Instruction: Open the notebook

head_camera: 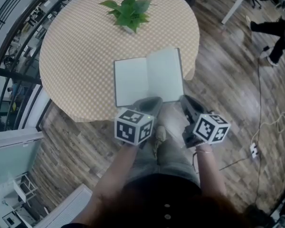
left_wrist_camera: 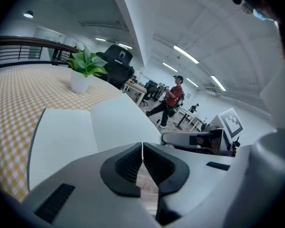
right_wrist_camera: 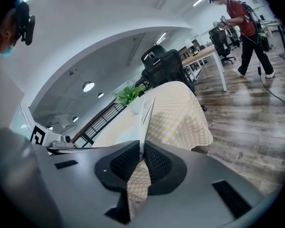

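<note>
The notebook [head_camera: 149, 77] lies open with blank white pages near the front edge of the round table [head_camera: 76, 56], which has a yellow checked cloth. My left gripper [head_camera: 149, 102] hovers at the notebook's near edge; in the left gripper view its jaws [left_wrist_camera: 142, 151] are shut with nothing between them, and the open pages [left_wrist_camera: 85, 127] spread out ahead. My right gripper [head_camera: 186, 100] sits at the notebook's near right corner. In the right gripper view the notebook's thin edge [right_wrist_camera: 146, 120] runs into the narrow slit of the jaws [right_wrist_camera: 141, 151], with checked cloth showing below.
A potted green plant [head_camera: 128, 12] stands at the table's far side. A railing [head_camera: 9, 56] runs along the left. On the wood floor to the right lie a cable [head_camera: 270, 122] and a person's legs [head_camera: 275, 32]. Office chairs [right_wrist_camera: 164, 65] stand beyond the table.
</note>
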Motion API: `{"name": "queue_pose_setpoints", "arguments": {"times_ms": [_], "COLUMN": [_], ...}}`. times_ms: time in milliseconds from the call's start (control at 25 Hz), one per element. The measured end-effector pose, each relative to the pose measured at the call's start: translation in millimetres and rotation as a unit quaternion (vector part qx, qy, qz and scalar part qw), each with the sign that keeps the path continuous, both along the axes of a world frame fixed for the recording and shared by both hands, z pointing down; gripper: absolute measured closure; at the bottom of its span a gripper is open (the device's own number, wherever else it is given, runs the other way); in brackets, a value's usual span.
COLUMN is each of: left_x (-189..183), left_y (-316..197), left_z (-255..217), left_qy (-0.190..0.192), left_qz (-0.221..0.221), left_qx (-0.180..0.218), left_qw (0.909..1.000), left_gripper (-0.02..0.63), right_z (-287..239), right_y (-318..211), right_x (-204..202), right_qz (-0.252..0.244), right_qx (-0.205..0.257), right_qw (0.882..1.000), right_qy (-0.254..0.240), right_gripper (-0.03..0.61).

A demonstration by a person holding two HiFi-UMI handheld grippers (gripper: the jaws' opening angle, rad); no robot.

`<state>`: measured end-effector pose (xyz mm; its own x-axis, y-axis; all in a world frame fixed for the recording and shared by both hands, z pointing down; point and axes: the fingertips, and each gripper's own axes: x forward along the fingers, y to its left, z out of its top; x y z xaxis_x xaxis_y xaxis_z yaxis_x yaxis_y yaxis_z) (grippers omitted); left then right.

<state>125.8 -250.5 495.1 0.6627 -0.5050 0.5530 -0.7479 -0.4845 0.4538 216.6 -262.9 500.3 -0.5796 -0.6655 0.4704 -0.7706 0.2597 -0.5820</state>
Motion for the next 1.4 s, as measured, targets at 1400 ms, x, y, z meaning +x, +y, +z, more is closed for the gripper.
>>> {"name": "queue_pose_setpoints", "arguments": {"times_ms": [1400], "left_x": [20.6], "left_y": [1.1], "left_z": [25.8], "left_qy": [-0.009], "left_qz": [0.017], "left_qx": [-0.02], "left_qw": [0.9996], "left_gripper": [0.595], "right_z": [52.9], "right_y": [-1.0], "right_x": [25.5], "right_qz": [0.013], "right_qx": [-0.032], "right_qw": [0.995], "right_qy": [0.098], "right_gripper": [0.468]}}
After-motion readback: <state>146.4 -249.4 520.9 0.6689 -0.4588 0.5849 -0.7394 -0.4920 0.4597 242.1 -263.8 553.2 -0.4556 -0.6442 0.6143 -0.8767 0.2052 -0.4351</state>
